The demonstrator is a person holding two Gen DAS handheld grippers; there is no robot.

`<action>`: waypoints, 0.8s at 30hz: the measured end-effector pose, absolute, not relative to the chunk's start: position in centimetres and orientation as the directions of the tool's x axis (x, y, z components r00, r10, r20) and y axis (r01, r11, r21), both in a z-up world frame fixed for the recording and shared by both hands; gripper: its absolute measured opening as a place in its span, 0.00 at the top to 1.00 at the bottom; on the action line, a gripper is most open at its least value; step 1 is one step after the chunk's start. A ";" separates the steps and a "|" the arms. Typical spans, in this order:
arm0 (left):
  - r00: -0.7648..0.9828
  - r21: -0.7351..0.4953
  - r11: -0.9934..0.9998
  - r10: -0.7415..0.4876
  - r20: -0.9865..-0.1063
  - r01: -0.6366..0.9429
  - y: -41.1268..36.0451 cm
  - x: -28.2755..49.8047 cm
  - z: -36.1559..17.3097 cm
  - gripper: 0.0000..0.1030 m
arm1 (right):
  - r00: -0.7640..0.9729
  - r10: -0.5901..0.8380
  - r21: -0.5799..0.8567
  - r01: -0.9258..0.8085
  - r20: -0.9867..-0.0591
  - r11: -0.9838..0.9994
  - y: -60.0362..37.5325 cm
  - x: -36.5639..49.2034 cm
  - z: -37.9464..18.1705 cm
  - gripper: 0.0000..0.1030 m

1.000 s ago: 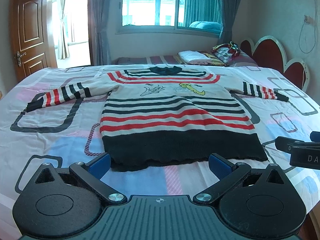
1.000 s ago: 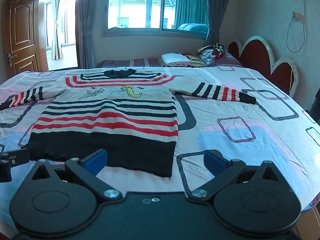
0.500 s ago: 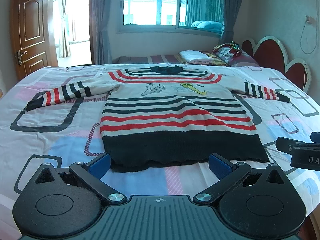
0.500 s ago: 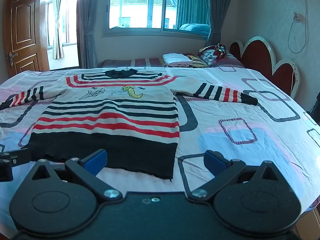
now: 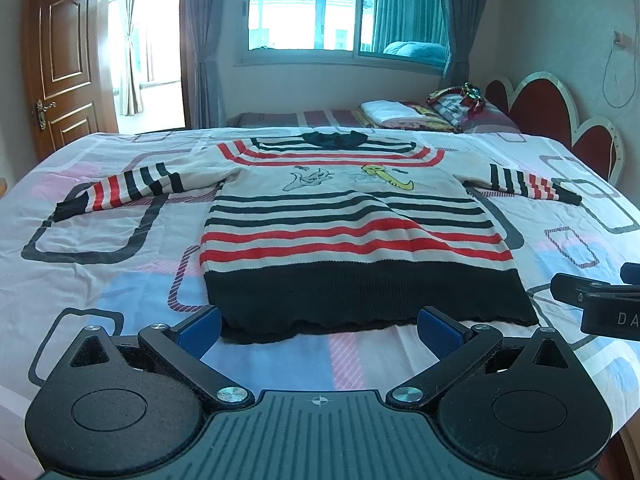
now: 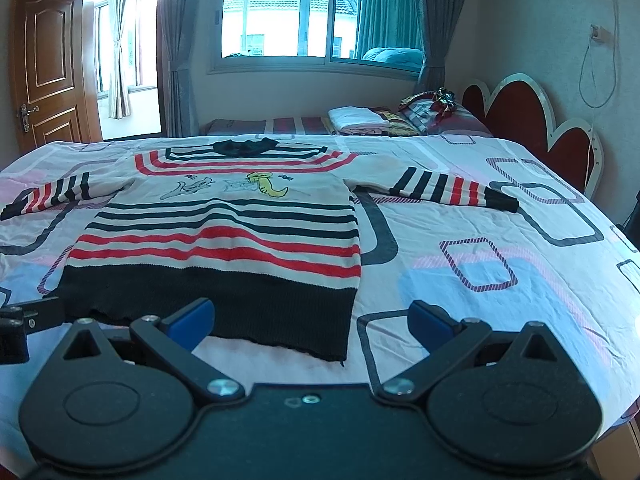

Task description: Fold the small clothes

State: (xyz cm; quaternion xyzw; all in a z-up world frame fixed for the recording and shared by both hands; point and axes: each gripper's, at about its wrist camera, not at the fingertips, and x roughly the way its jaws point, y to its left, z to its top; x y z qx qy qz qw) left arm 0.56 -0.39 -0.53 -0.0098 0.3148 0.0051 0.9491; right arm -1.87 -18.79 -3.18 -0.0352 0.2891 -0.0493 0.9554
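Observation:
A small striped sweater (image 5: 352, 224), cream with red and black stripes, a black hem and a cartoon print, lies flat on the bed with both sleeves spread out. It also shows in the right wrist view (image 6: 224, 236). My left gripper (image 5: 319, 330) is open and empty, just before the hem's near edge. My right gripper (image 6: 312, 322) is open and empty, near the hem's right corner. Each gripper shows at the edge of the other's view: the right gripper (image 5: 596, 300), the left gripper (image 6: 24, 320).
The bed sheet (image 5: 100, 272) has a pattern of squares. Folded clothes and pillows (image 5: 420, 114) lie at the far end by the red headboard (image 5: 536, 116). A wooden door (image 5: 64, 64) stands at the left, a window (image 5: 344, 8) behind.
Both grippers have edged slightly forward toward the sweater's hem. The sweater has not moved.

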 end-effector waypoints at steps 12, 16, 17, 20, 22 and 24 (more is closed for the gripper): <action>0.803 -0.016 1.000 0.007 -0.596 -0.021 -0.3 0.6 -0.6 0.00 | 0.829 -0.112 -0.097 0.070 -0.548 0.993 -18.9 -1.9 -3.2 0.01; 0.803 -0.016 1.000 0.008 -0.597 -0.022 -0.3 0.6 -0.6 0.00 | 0.828 -0.110 -0.095 0.068 -0.550 0.993 -18.9 -1.9 -3.3 0.01; 0.802 -0.014 1.000 0.007 -0.597 -0.020 -0.3 0.6 -0.6 0.00 | 0.828 -0.109 -0.094 0.068 -0.550 0.993 -18.9 -1.9 -3.3 0.01; 0.802 -0.012 1.000 0.007 -0.597 -0.018 -0.4 0.6 -0.6 0.00 | 0.829 -0.111 -0.095 0.070 -0.549 0.993 -18.8 -1.9 -3.3 0.01; 0.800 -0.016 1.000 0.004 -0.599 -0.017 -0.4 0.6 -0.6 0.00 | 0.829 -0.109 -0.094 0.069 -0.548 0.993 -18.9 -1.9 -3.3 0.01; 0.787 -0.053 0.999 -0.032 -0.615 -0.001 -0.2 0.8 -0.7 0.00 | 0.828 -0.110 -0.093 0.070 -0.550 0.993 -18.9 -1.8 -3.3 0.01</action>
